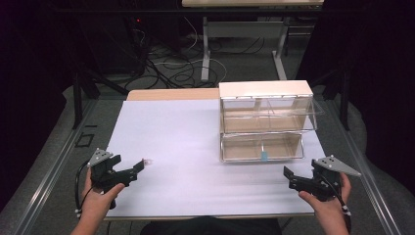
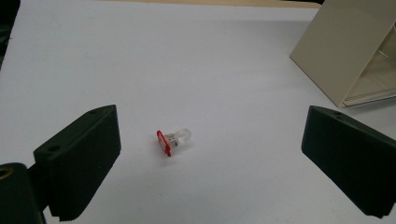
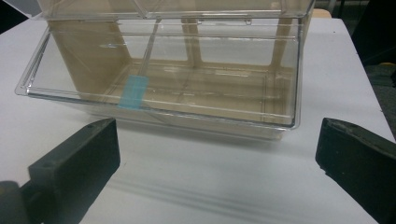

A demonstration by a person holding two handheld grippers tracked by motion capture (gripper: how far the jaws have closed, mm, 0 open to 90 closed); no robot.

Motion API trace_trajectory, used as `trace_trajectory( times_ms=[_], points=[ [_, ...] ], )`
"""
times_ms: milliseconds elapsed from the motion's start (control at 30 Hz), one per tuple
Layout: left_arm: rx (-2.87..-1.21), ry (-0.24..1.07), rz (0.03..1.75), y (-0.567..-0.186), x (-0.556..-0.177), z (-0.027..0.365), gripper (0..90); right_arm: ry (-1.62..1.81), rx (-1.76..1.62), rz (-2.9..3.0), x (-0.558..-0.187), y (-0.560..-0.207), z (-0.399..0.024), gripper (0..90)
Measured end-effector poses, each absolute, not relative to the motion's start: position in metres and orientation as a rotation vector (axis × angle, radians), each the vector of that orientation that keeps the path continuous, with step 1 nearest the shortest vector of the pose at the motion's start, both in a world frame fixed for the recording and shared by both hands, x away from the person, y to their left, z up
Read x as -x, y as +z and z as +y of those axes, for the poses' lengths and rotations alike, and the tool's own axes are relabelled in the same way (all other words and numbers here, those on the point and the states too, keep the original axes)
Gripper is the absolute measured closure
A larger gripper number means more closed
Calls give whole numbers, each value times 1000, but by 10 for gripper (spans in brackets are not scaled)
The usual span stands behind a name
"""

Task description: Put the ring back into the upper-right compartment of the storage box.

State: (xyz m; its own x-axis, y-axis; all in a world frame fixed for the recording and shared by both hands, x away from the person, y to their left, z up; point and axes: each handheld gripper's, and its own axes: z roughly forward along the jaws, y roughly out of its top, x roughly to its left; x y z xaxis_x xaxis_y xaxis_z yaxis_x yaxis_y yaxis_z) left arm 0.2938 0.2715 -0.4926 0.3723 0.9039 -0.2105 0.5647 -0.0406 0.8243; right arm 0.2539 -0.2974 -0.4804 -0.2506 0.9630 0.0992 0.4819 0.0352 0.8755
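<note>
Clear red-based bulb [image 2: 174, 140] lies between left gripper's [image 2: 210, 158] parted jaws.

Left gripper [image 1: 139, 165] near small clear part [image 1: 147, 161]; right gripper [image 1: 289, 177] before clear bin unit [image 1: 265, 120]

Left gripper [image 1: 138, 166], right gripper [image 1: 288, 174]: jaws spread wide, empty.
</note>
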Motion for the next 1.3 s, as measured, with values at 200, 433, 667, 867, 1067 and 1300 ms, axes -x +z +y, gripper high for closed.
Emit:
trace_trajectory(
  times_ms=[200,433,667,867,1067,1300],
  points=[
    [-1717,463,1309,-494,-295,272,49,1159,-1422,1816,-253,-479,-282,27],
    [-1703,445,1316,-494,-294,274,58,1246,-1389,1906,-255,-482,-250,67],
    [-1700,435,1321,-494,-294,275,71,1253,-1260,2017,-257,-483,-209,100],
    [-1698,438,1322,-494,-291,276,76,1314,-1173,2091,-261,-485,-177,131],
    [-1698,440,1329,-495,-289,277,76,1345,-1066,2168,-264,-487,-142,146],
    [-1689,448,1333,-495,-286,281,79,1363,-950,2227,-275,-491,-102,152]
  ],
)
